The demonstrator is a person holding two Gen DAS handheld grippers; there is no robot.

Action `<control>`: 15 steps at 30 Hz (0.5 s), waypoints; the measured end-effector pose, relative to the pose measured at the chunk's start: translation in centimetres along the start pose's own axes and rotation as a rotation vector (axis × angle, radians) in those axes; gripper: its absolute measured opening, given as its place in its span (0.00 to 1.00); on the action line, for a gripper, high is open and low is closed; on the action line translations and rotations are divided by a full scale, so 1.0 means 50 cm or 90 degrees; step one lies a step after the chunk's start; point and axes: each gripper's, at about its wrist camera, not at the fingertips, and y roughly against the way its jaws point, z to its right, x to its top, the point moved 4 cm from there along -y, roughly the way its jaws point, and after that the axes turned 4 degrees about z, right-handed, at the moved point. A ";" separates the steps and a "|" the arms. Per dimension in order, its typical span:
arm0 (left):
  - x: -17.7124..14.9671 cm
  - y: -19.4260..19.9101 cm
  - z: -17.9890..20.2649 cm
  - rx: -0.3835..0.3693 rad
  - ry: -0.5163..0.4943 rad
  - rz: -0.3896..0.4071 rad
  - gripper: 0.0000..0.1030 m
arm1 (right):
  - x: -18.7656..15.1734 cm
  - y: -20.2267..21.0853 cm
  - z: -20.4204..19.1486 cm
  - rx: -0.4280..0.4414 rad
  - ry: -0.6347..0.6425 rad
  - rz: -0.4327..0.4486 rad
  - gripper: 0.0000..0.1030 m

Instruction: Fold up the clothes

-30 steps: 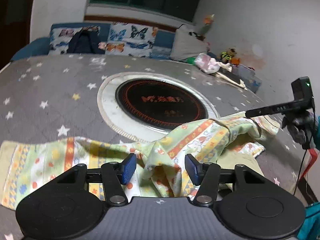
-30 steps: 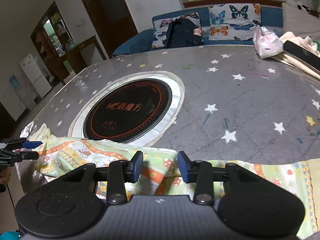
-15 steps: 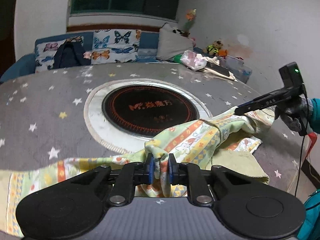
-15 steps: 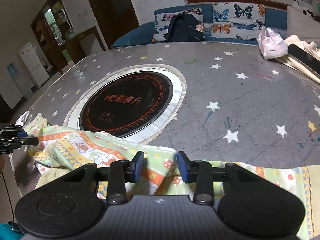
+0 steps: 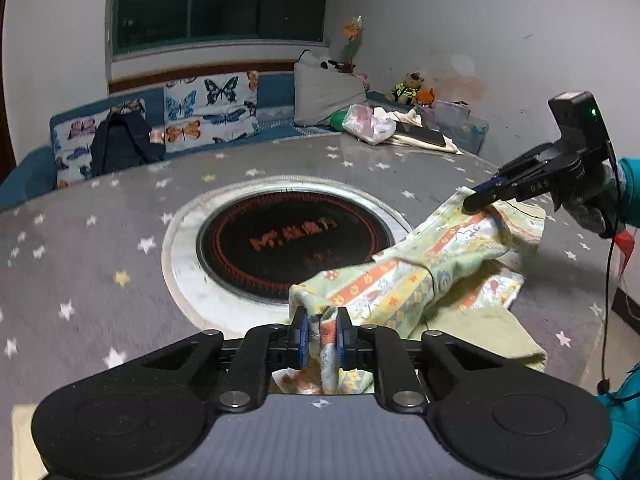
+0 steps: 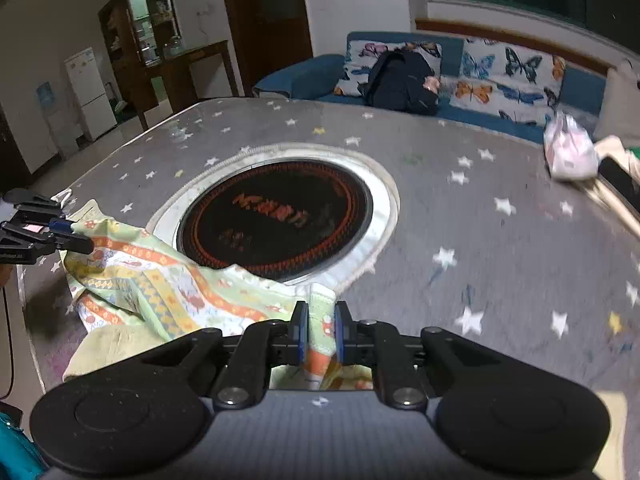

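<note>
We see the left gripper (image 5: pixel 320 338) at lower centre of its own view, jaws pinching a bunched fold of the patterned garment (image 5: pixel 404 284). The right gripper (image 6: pixel 321 332), lower centre of its view, has jaws closing, with a fold of the same garment (image 6: pixel 168 284) between the pads and pressed by them. The cloth stretches between the two grippers, sagging onto the star-print table cover (image 5: pixel 100 248) just in front of the round black hotplate (image 5: pixel 294 240). In the left view the right gripper (image 5: pixel 476 200) shows at the right edge, clamped on the cloth's far end.
</note>
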 end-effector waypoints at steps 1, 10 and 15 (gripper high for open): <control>0.010 -0.002 -0.002 0.001 -0.006 0.004 0.13 | 0.010 0.000 0.000 -0.001 0.007 0.003 0.12; 0.111 -0.069 -0.032 0.023 -0.083 0.016 0.12 | 0.117 -0.026 0.006 -0.028 0.068 0.045 0.11; 0.162 -0.125 -0.063 0.050 -0.109 0.019 0.11 | 0.177 -0.061 0.026 -0.054 0.093 0.063 0.11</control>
